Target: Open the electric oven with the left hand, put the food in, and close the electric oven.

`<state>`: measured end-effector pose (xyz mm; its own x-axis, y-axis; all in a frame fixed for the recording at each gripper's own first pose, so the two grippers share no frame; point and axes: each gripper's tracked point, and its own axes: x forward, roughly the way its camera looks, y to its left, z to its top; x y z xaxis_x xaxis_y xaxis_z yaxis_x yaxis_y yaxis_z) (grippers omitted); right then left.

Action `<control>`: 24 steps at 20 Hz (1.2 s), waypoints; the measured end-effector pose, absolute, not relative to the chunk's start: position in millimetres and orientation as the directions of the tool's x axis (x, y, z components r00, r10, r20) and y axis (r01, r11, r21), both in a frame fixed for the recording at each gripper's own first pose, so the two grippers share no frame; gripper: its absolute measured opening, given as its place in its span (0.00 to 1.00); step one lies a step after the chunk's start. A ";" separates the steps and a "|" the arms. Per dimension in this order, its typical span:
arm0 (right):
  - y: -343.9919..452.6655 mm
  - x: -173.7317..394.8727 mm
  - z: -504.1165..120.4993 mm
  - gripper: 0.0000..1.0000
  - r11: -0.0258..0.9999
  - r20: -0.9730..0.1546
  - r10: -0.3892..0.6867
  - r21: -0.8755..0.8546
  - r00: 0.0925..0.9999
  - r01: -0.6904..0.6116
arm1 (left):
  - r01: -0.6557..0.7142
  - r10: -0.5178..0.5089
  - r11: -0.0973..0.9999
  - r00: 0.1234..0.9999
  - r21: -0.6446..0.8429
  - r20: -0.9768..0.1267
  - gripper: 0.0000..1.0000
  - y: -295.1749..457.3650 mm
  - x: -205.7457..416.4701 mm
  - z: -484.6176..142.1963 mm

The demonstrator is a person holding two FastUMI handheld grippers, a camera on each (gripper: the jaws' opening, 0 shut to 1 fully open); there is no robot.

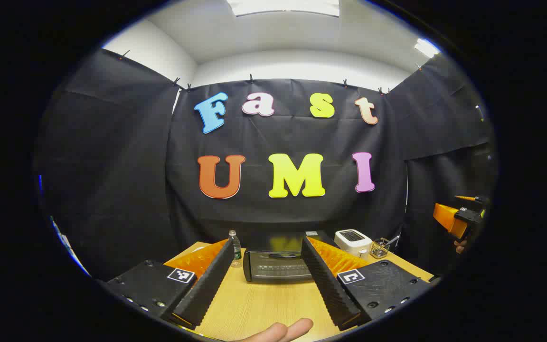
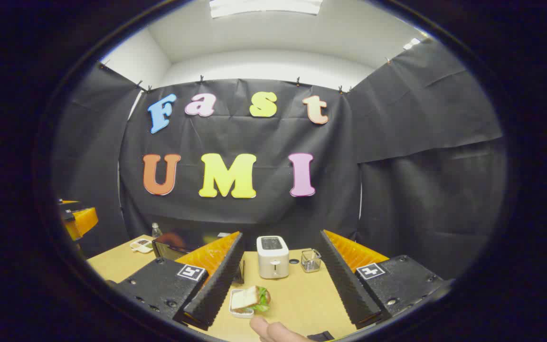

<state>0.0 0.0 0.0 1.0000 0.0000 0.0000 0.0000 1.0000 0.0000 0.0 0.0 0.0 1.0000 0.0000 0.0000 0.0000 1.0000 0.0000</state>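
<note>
In the left gripper view the black electric oven [image 1: 276,268] stands on the wooden table [image 1: 259,308], door shut, straight ahead between my fingers. My left gripper [image 1: 268,244] is open wide, short of the oven and holding nothing. The food, a sandwich with lettuce on a small white plate [image 2: 249,300], lies on the table just inside the left finger in the right gripper view. My right gripper [image 2: 280,235] is open above and behind it, touching nothing. The oven [image 2: 174,244] sits partly hidden behind that finger.
A white toaster [image 1: 353,242] [image 2: 273,256] and a wire basket [image 1: 380,248] [image 2: 310,260] stand right of the oven. A water bottle [image 1: 234,247] stands at its left. A small white item [image 2: 140,244] lies near the table's far left. Black cloth walls surround the table.
</note>
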 end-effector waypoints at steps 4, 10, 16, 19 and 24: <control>-3.6 -1.9 3.3 0.90 1.000 0.013 0.007 -0.006 1.000 -0.007 | 0.011 -0.011 1.000 1.000 0.014 0.007 0.93 -6.1 -1.3 2.6; -9.0 1.9 -3.0 0.90 1.000 -0.001 0.009 0.004 1.000 -0.009 | 0.023 -0.023 1.000 1.000 -0.005 0.016 0.93 -12.1 -1.8 5.9; -11.7 10.7 -12.9 0.90 1.000 -0.011 0.009 0.017 1.000 -0.009 | 0.023 -0.024 1.000 1.000 -0.018 -0.012 0.93 -7.0 21.5 -9.7; -8.9 17.8 -19.9 0.90 1.000 -0.013 0.020 0.008 1.000 -0.020 | 0.065 -0.069 0.996 0.996 -0.062 -0.056 0.93 -13.7 50.8 -26.0; -4.3 26.5 -12.2 1.00 0.998 0.044 0.061 0.007 0.997 -0.061 | 0.091 -0.102 0.993 0.984 -0.080 -0.144 0.94 -14.8 110.1 -56.4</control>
<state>26.5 -4.3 -12.2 0.9972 0.0606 0.0440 -0.0610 0.9981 0.0072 110.1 -14.8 -56.4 0.9843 -0.1021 -0.1439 0.0912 0.9926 -0.0800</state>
